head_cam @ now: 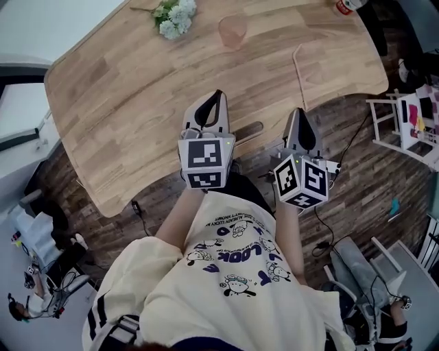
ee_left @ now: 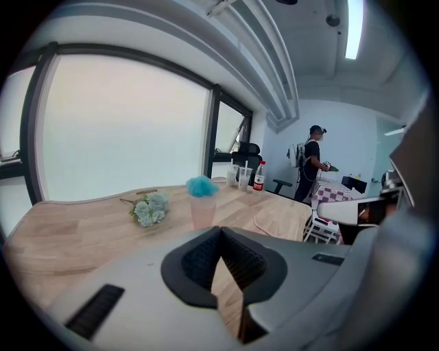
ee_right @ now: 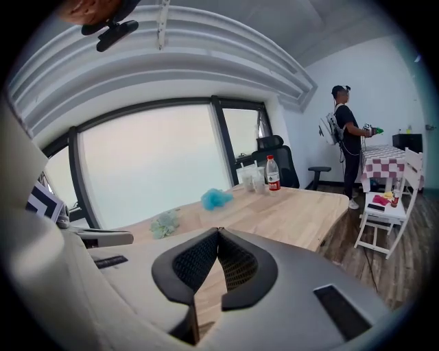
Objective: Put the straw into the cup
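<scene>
Closest in, the left tongs (head_cam: 218,94) and the right tongs (head_cam: 299,111) are held side by side just in front of the person's body, over the near edge of the wooden surface (head_cam: 123,103). They look like they are at a ready position rather than at work. Each pair is closed tip to tip with nothing between the pads, and only bare wood shows through the gap below the tips. Farther out and ahead of the right tongs, the straw (head_cam: 298,68) lies flat on the surface, well apart from both pairs, so that side seems the natural one to reach for it. Beyond it and to the left stands the pink cup (head_cam: 233,31), upright with no straw in it; from above I can make out nothing inside. Pale flowers (head_cam: 175,16) lie just left of the cup, and a bottle (head_cam: 346,5) stands at the far corner.
</scene>
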A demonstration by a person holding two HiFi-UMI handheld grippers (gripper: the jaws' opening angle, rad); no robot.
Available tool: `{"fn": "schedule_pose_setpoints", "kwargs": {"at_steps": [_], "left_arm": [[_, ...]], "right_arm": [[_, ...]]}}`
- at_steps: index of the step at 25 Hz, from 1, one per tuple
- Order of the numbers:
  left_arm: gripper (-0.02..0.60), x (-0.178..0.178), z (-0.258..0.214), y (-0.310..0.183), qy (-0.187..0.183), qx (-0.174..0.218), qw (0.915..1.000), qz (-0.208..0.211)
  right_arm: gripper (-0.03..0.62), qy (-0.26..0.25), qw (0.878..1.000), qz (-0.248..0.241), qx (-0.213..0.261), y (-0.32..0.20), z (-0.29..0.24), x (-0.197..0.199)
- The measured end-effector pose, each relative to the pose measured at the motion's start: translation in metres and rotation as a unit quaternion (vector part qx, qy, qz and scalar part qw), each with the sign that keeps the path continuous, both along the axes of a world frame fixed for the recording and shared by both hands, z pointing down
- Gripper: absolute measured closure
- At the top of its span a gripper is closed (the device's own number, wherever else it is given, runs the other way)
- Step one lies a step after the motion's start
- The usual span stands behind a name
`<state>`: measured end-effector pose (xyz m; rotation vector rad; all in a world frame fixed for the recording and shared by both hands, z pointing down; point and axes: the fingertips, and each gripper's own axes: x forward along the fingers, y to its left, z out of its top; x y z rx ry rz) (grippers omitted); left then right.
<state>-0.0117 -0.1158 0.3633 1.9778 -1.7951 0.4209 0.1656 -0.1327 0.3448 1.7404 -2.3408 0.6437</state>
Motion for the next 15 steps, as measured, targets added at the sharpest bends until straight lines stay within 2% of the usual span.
{"fn": "schedule_pose_setpoints", "kwargs": {"at_steps": [9,15], "left_arm": [[0.554,-0.024,0.018,-0.02,0.013,-0.024,0.9996,-0.004],[0.554,-0.027,0.027,-0.028,0.024,-0.038,0.999,-0.004]], "right_arm": [[0.6,0.027,0.999,-0.004,-0.027,-0.024,0.016,-0.02],[0.6,0.042,0.998,-0.005,-0.043,-0.031,0.022,-0.022]]}}
